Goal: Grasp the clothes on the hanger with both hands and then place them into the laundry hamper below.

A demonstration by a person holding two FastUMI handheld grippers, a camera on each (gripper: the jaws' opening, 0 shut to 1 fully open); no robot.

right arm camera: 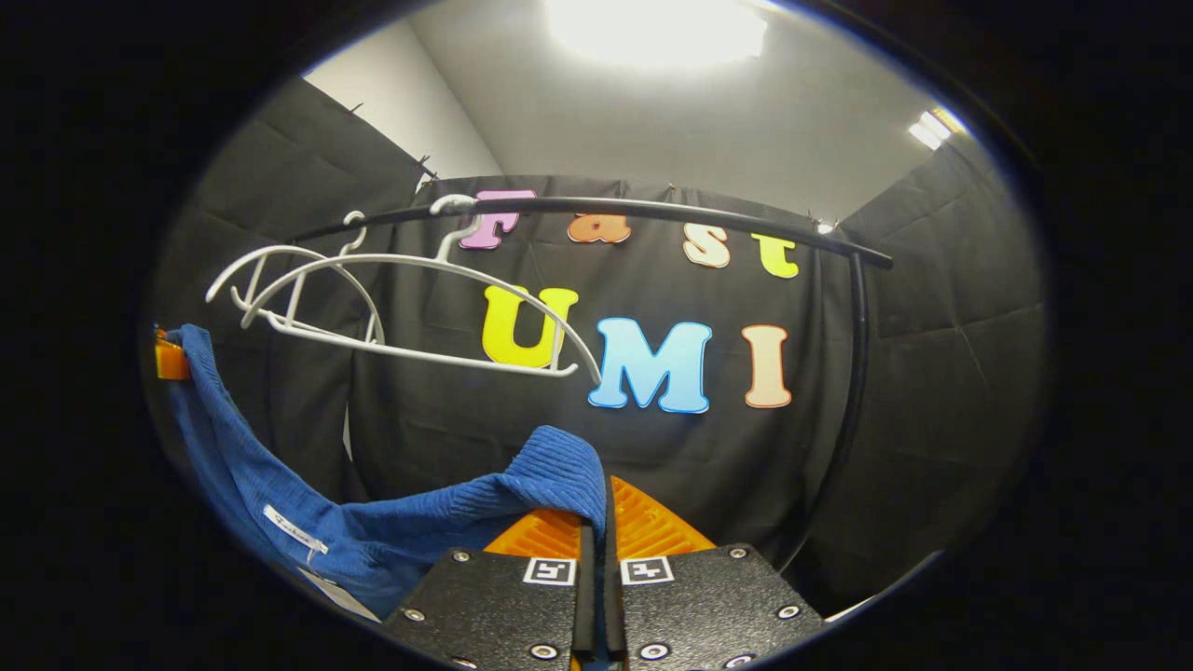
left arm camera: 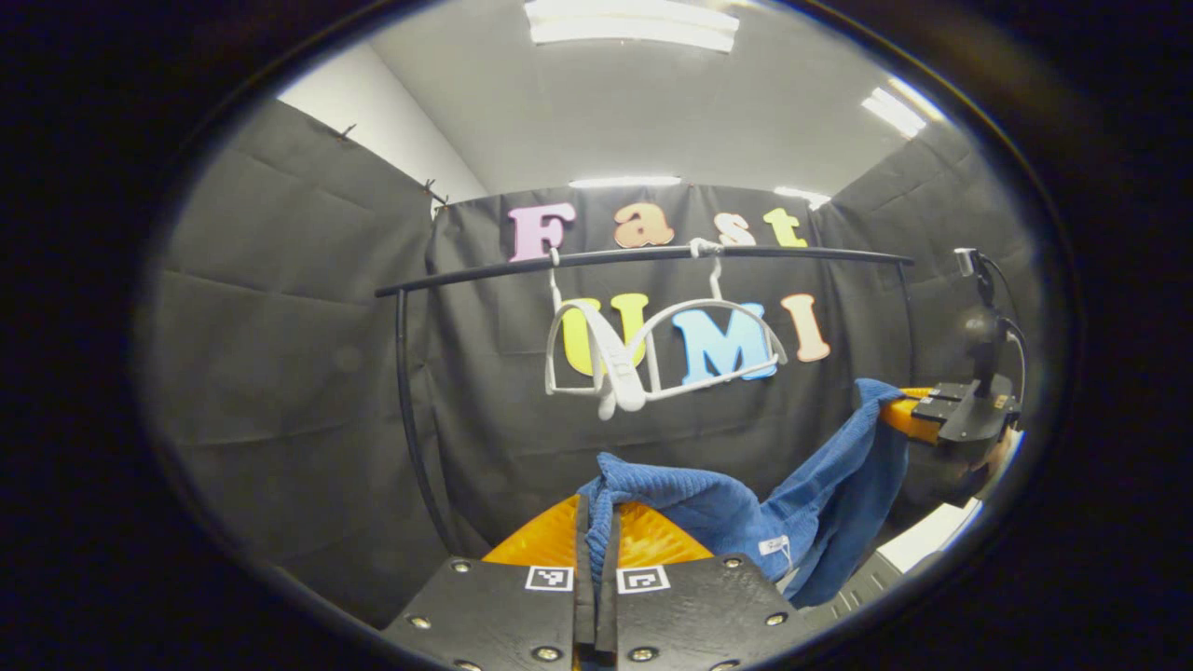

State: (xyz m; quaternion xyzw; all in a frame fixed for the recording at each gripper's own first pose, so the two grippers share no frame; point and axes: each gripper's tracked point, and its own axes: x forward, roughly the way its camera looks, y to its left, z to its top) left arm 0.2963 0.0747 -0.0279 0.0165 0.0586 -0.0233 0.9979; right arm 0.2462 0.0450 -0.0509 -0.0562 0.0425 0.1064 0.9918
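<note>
Black clothes rail (left arm camera: 643,254) spans the booth, curved bar on thin black uprights (left arm camera: 407,410). Two white plastic hangers (left arm camera: 652,349) hooked on the bar, side by side near its middle, both bare. In the right gripper view same rail (right arm camera: 652,212), hangers (right arm camera: 391,308) toward its left end, right upright (right arm camera: 853,373) running down.

I've got the blue ribbed knit garment (left arm camera: 820,503) off the rail, sagging between both pinch points, white label showing. Two bare white plastic hangers (left arm camera: 652,349) dangle from the black rail, tilted.
</note>
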